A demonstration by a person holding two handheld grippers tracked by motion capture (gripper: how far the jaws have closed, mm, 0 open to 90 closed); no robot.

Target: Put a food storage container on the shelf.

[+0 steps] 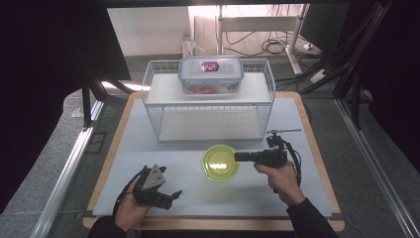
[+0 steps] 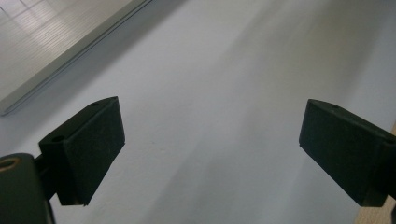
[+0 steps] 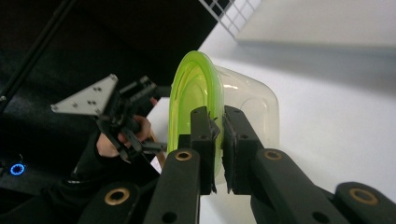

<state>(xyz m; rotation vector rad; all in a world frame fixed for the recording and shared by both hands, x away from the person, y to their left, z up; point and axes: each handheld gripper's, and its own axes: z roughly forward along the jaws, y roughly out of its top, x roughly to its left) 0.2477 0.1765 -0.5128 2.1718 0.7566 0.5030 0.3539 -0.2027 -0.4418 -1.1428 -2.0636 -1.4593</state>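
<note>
The right gripper (image 1: 239, 157) is clamped on the rim of the green-lidded container (image 1: 220, 162), at the table's (image 1: 148, 148) six o'clock, probably lifting; the wire rack (image 1: 208, 101) at twelve seems next. The left gripper (image 1: 171, 194) rests apart.

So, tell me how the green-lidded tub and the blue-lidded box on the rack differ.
The tub has a round bright green lid; the box has a rectangular lid edged in blue. The tub is pinched at its rim by the right gripper over the table; the box sits untouched on the wire rack. The tub looks empty; the box holds something orange-red. Both are clear plastic with lids on.
</note>
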